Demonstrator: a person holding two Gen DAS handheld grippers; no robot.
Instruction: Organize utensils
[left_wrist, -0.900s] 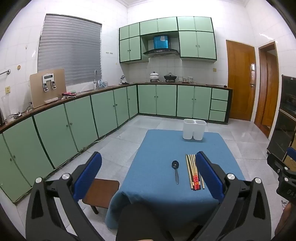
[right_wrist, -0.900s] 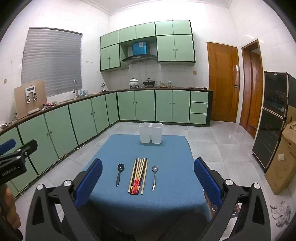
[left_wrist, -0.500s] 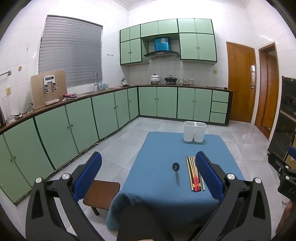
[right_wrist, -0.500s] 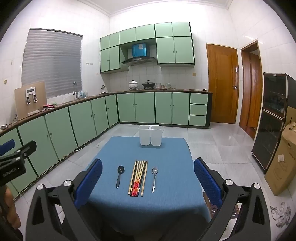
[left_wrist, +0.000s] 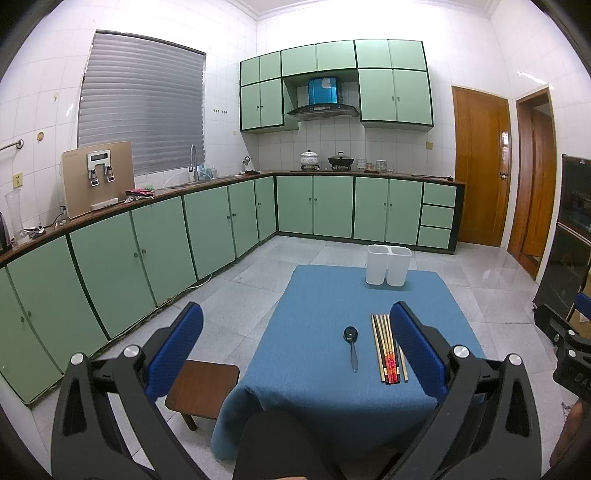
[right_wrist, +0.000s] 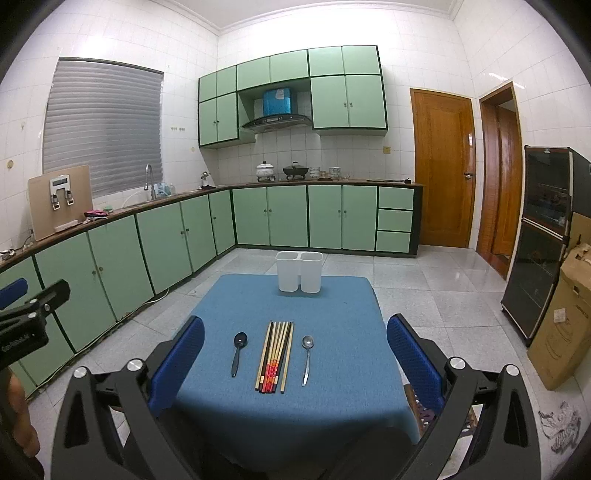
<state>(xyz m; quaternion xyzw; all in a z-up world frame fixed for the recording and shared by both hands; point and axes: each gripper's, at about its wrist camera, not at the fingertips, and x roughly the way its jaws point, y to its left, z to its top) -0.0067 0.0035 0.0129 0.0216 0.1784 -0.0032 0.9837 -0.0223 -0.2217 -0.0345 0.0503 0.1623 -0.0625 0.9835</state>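
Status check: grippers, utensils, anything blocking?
Left gripper open, right gripper open, both empty. Spoons and chopsticks flat on table, bins beyond. Nothing blocking.

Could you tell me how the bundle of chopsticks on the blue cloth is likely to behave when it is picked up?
The chopsticks are thin, straight sticks, so probably stiff and light. They lie loose side by side, so a pinch may catch only some and scatter the rest. Lying flat on the tablecloth, they leave little edge to grip.
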